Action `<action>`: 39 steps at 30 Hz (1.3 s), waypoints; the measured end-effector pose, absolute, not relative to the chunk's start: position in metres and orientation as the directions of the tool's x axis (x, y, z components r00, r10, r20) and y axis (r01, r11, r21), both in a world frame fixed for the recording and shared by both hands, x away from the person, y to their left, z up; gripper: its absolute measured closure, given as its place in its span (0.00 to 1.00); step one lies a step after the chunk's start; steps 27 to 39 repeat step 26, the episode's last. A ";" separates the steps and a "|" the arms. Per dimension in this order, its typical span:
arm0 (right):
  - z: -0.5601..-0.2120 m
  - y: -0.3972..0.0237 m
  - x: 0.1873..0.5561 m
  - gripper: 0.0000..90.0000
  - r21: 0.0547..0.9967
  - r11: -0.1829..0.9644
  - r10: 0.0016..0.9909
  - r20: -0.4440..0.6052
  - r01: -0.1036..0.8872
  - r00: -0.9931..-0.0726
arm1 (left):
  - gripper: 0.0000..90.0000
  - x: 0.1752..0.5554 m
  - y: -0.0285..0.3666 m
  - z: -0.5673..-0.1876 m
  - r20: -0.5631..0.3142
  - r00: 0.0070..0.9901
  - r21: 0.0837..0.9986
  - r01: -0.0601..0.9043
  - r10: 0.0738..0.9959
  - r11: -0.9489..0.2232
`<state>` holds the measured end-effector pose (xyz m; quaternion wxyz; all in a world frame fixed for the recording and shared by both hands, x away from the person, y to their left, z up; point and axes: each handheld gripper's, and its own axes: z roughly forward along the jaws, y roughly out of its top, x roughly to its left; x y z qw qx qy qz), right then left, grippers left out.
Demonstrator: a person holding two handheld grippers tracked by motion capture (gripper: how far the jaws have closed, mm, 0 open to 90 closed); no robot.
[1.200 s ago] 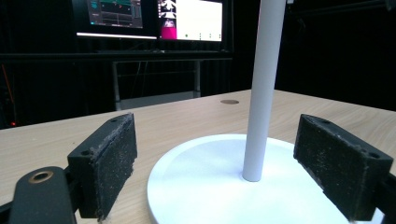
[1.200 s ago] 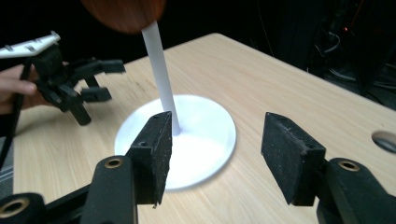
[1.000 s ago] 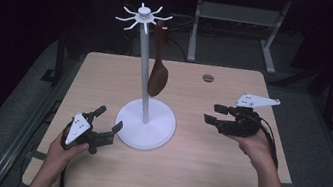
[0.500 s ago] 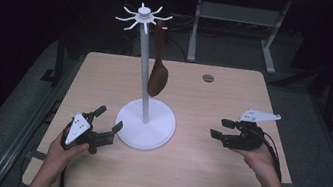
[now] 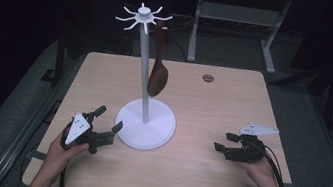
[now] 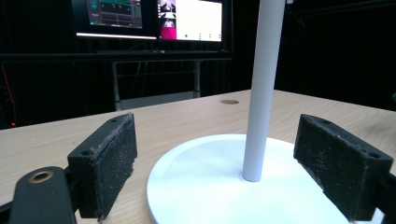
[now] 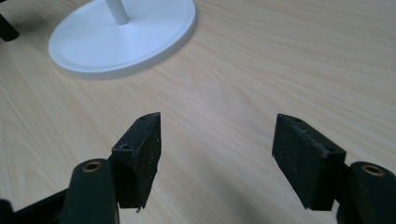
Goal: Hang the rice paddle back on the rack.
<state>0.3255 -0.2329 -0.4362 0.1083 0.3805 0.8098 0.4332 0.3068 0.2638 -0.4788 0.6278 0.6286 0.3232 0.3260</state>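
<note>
done: dark brown wooden spoon (image 5: 158,74) hangs on white metal hook stand (image 5: 144,129) | left gripper (image 5: 104,125) jaws apart, empty, at stand's base | right gripper (image 5: 223,144) jaws just opening wide, empty, over light wooden table (image 5: 213,106) | left: seemingly nothing

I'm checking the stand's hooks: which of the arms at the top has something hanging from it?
The arm pointing right on the white stand: a brown wooden spoon hangs from it beside the pole. The other arms are bare.
</note>
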 end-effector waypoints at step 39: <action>-0.460 -0.240 0.323 0.33 0.751 0.372 0.723 0.136 0.546 -0.678 | 0.14 0.307 0.264 -0.479 0.002 0.580 1.000 -0.001 0.815 -0.002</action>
